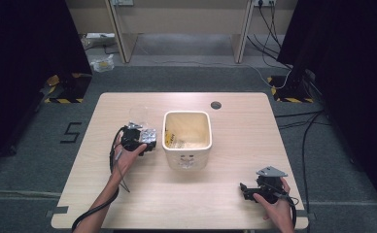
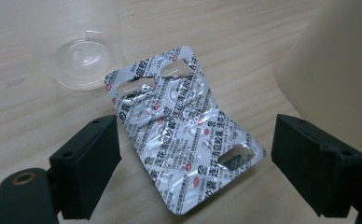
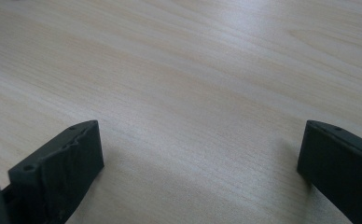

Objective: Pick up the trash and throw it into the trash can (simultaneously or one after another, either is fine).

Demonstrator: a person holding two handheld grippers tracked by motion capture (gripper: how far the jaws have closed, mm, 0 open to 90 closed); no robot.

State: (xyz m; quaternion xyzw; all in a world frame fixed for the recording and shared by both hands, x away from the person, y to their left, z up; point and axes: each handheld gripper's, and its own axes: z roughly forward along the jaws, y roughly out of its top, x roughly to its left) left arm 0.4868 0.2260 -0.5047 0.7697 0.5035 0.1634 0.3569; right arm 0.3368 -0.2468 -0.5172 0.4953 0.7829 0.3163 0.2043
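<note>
Left tongs (image 2: 195, 154) — jaws apart, flanking a crinkled silver foil blister pack (image 2: 181, 135) lying flat on the pale wood-grain table (image 1: 235, 194), between a clear plastic cup (image 2: 83, 63) and a cream square plastic bin (image 1: 187, 138). Right tongs (image 3: 200, 163) — jaws apart over bare table near its front right edge; grey carpet (image 1: 332, 160) surrounds.

Silver foil, red dots, pale wood

Between my black left tongs (image 2: 195, 161) lies a silver foil blister pack (image 2: 181, 135) printed with dark lettering and small red round marks; beside it a clear plastic cup (image 2: 83, 63), a cream square bin (image 1: 187, 138), all on my light wood-grain surface (image 3: 193, 70).
</note>
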